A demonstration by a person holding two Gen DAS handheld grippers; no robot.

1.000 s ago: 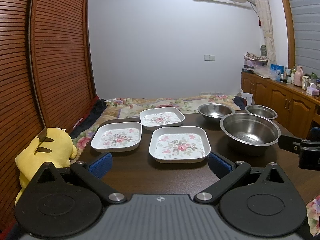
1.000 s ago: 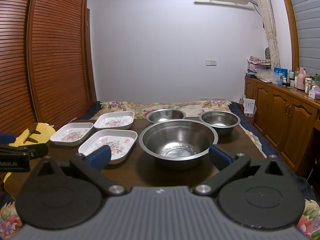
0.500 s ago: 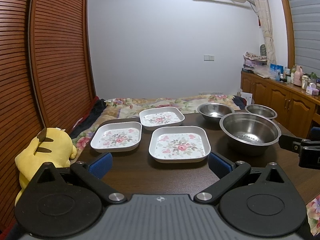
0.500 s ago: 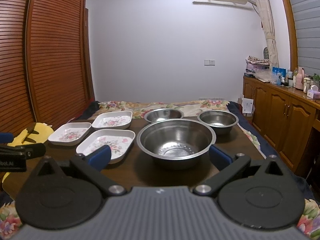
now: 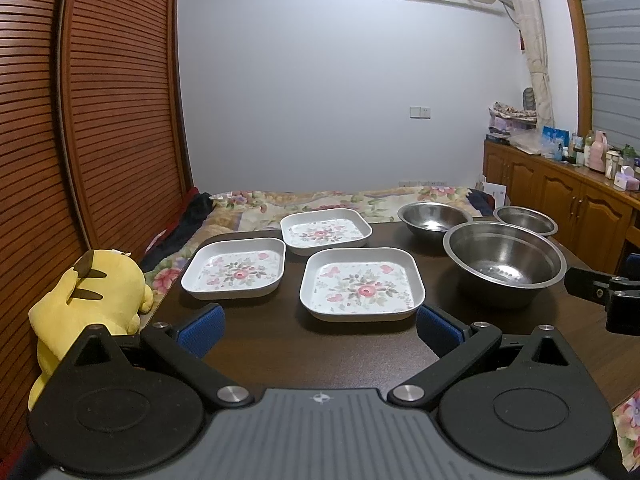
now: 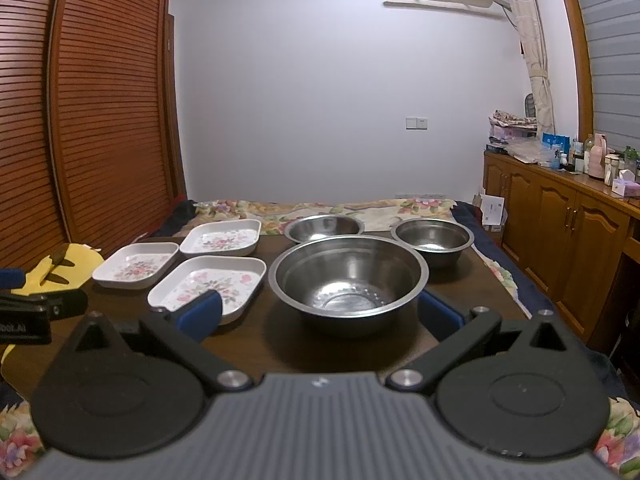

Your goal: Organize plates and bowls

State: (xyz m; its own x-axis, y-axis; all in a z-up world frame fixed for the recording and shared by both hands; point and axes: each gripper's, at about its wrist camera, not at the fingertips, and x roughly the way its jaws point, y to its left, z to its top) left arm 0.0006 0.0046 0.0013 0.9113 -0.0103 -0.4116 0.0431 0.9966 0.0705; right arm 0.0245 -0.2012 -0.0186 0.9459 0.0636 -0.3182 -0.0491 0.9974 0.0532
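Note:
Three white square floral plates lie on the dark table (image 5: 280,352): a near one (image 5: 362,284), a left one (image 5: 236,267), a far one (image 5: 325,231). To their right stand a large steel bowl (image 5: 505,268) and two smaller bowls (image 5: 434,220) (image 5: 525,219). My left gripper (image 5: 320,326) is open and empty, just short of the near plate. My right gripper (image 6: 320,312) is open and empty, its jaws either side of the large bowl (image 6: 348,278), near its front. The plates (image 6: 208,280) lie to its left.
A yellow plush toy (image 5: 86,300) sits off the table's left edge. A bed with a floral cover (image 5: 320,200) lies behind the table. Wooden cabinets (image 6: 568,240) with bottles run along the right wall. Slatted wooden doors (image 5: 100,120) line the left.
Both grippers have crept slightly forward toward the dishes; the right one is a little closer to the large bowl. Nothing on the table has moved.

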